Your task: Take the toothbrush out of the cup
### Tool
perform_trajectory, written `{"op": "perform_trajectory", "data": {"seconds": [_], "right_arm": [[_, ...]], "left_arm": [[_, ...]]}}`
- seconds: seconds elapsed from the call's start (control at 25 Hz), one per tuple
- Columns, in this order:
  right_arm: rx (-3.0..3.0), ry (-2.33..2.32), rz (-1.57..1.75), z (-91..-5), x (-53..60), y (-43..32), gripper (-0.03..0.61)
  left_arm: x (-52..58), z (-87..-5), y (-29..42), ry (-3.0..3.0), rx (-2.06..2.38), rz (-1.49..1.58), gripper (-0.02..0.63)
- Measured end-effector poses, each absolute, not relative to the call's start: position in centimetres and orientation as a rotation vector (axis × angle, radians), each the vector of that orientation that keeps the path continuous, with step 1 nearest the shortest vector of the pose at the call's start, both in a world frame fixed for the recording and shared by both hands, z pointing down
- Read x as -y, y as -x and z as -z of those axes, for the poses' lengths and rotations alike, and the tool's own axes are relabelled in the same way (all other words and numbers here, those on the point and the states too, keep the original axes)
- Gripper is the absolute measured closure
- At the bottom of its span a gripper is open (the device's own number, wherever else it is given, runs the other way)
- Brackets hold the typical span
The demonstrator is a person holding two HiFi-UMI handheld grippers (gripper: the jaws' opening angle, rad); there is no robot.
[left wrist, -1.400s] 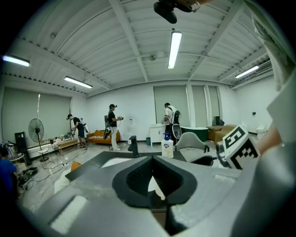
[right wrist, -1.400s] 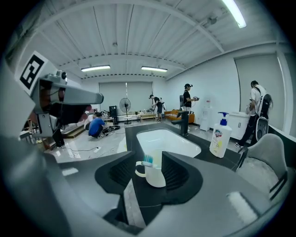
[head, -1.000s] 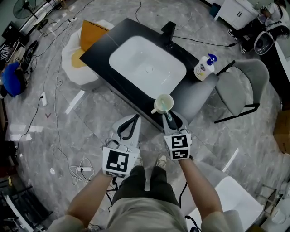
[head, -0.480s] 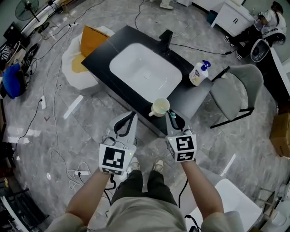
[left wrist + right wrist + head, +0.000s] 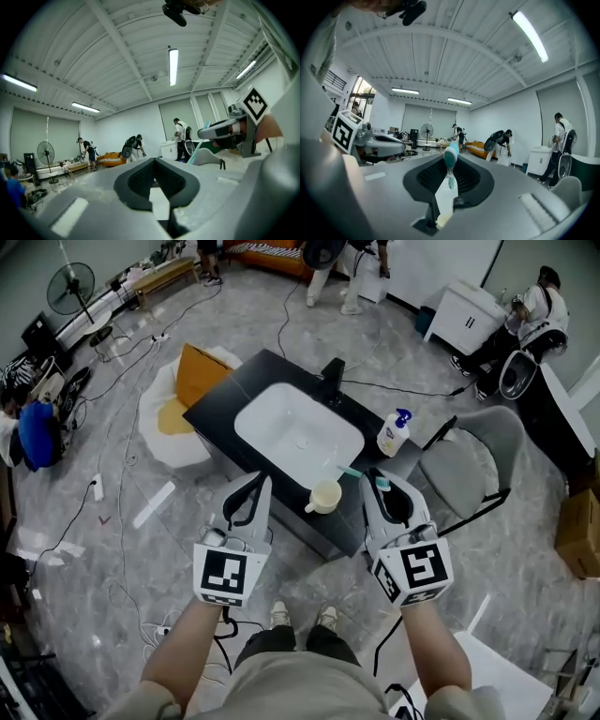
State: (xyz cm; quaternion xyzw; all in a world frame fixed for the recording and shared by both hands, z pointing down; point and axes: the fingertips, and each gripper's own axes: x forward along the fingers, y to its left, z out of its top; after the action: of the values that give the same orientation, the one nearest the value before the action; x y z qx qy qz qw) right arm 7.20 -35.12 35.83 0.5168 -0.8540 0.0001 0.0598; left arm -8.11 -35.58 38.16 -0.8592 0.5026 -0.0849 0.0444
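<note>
My right gripper (image 5: 377,478) is shut on the toothbrush (image 5: 351,472), a thin white handle with a teal head, held in the air clear of the cup. In the right gripper view the toothbrush (image 5: 450,163) stands upright between the pads, teal head on top. The pale yellow cup (image 5: 325,496) stands on the black counter (image 5: 217,395) near its front edge, between the two grippers. My left gripper (image 5: 253,482) hovers left of the cup, shut with nothing in it; its pads meet at the tips in the left gripper view (image 5: 154,160).
A white basin (image 5: 298,437) is sunk in the counter, with a black tap (image 5: 332,379) behind it and a soap pump bottle (image 5: 393,434) at the right end. A grey chair (image 5: 473,457) stands to the right. Cables lie on the floor. People stand at the far wall.
Both grippers have risen. The right one, at the cup a second ago, has lifted the toothbrush away from it. The cup stays on the counter.
</note>
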Motion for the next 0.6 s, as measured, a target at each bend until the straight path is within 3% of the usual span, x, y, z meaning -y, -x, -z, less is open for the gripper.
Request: {"op": "perform_trajectory", "data": {"seconds": [0.28, 0.6], "right_arm": [[2.681, -1.581, 0.265, -25.2, 30.9, -7.5, 0.538], [2.676, -1.549, 0.390, -22.9, 27.0, -8.5, 0.538]], "left_arm": [[33.5, -29.7, 8.6, 2.557, -1.530, 0.097, 0.611], [30.8, -26.1, 8.5, 2.480, -1.473, 0.069, 0.611]]}}
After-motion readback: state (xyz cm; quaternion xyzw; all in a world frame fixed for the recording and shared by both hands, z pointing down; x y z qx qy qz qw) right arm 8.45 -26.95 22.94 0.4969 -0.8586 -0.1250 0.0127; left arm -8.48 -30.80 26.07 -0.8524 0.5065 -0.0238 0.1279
